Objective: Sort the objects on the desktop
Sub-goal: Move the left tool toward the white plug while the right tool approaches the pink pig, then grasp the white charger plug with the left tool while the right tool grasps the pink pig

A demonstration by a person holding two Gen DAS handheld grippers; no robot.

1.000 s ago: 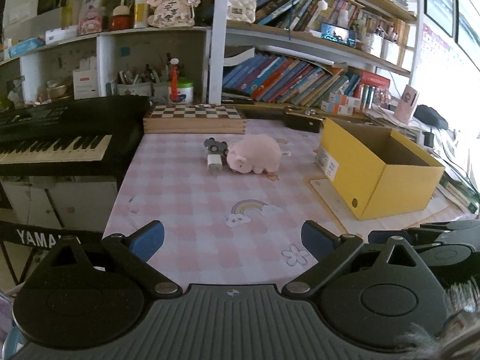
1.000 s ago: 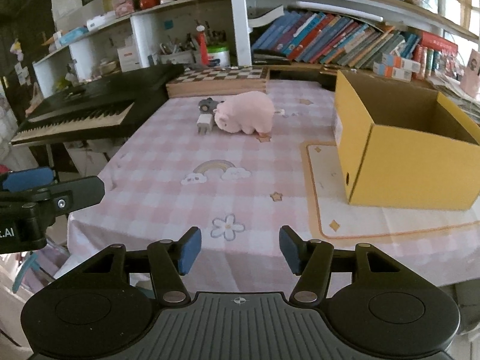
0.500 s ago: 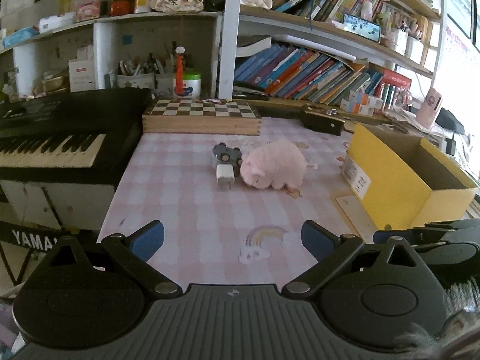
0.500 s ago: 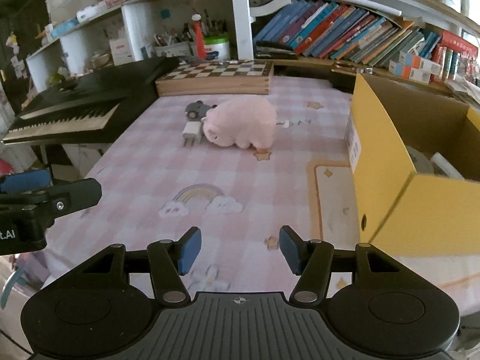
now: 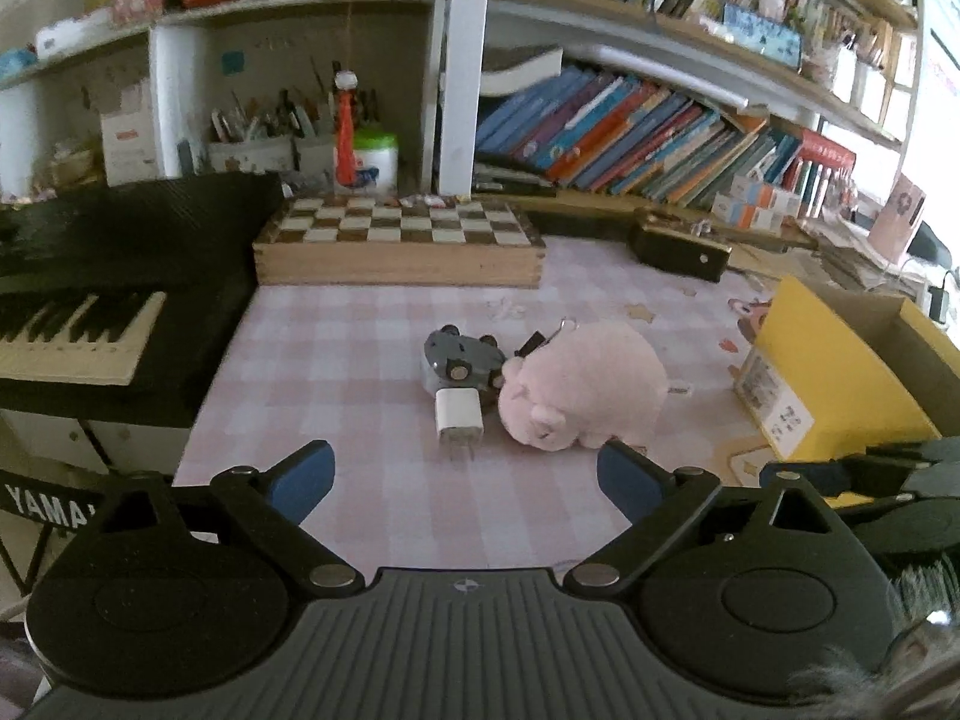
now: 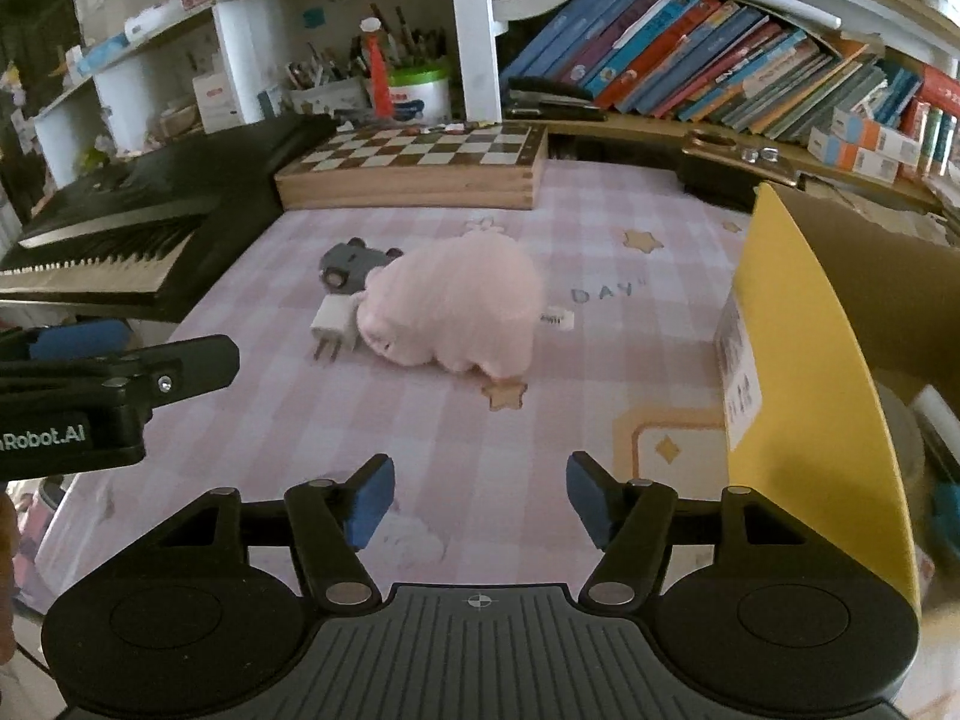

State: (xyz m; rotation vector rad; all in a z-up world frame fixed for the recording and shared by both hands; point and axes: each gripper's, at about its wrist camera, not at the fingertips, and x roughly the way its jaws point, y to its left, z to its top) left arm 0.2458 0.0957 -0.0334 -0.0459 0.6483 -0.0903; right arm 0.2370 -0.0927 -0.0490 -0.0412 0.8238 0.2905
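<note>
A pink plush pig (image 5: 585, 387) (image 6: 456, 306) lies mid-table on the pink checked cloth. A white charger plug (image 5: 459, 417) (image 6: 331, 324) and a small grey toy car (image 5: 459, 357) (image 6: 351, 264) lie touching its left side. A yellow cardboard box (image 5: 834, 378) (image 6: 798, 360) stands open at the right. My left gripper (image 5: 465, 477) is open and empty, just short of the plug and pig. My right gripper (image 6: 480, 498) is open and empty, further back from the pig, beside the box.
A wooden chessboard box (image 5: 399, 246) lies at the back of the table. A black keyboard (image 5: 90, 312) borders the left edge. A dark case (image 5: 678, 249) sits at the back right. Shelves with books rise behind. The left gripper shows in the right view (image 6: 114, 387).
Both grippers have moved forward toward the pig, plug and car, which now look larger and closer. Both stay open. Nothing on the table moved.
</note>
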